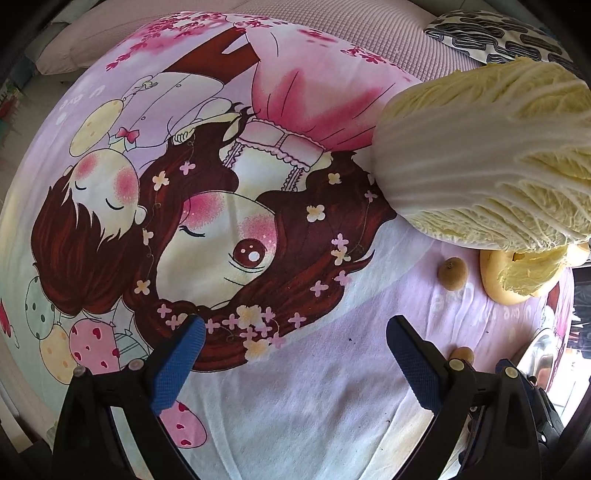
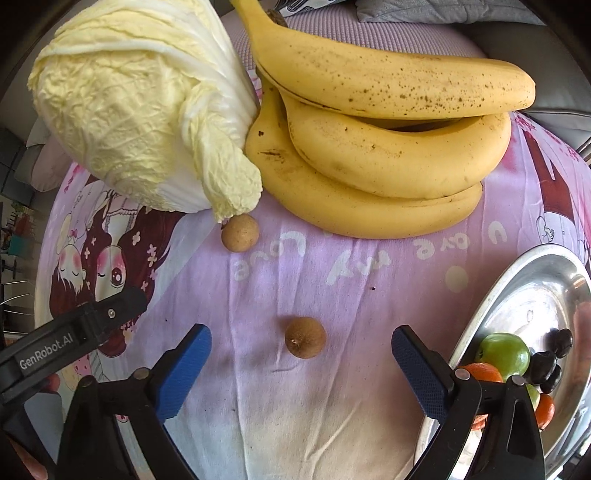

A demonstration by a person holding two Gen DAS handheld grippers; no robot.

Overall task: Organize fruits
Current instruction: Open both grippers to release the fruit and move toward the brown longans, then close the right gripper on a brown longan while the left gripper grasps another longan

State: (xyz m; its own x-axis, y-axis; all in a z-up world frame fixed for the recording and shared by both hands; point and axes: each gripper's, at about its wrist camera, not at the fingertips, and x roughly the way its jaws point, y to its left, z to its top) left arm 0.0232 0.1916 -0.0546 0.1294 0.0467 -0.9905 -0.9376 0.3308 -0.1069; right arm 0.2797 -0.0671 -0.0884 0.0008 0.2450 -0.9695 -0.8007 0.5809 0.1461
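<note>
Cartoon-print cloth (image 1: 332,387), quilted pink bedding (image 1: 369,33)

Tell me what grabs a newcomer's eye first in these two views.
A big pale napa cabbage lies beside a bunch of speckled bananas on a pink cartoon-print cloth. Nearer the camera, a small brown round fruit sits between the right hand-held gripper's open fingers.

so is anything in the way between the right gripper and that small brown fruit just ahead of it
Nothing visible. The right gripper is open over bare cloth, and the near small brown fruit lies alone just ahead of its fingertips. The cabbage and bananas sit farther back.
</note>
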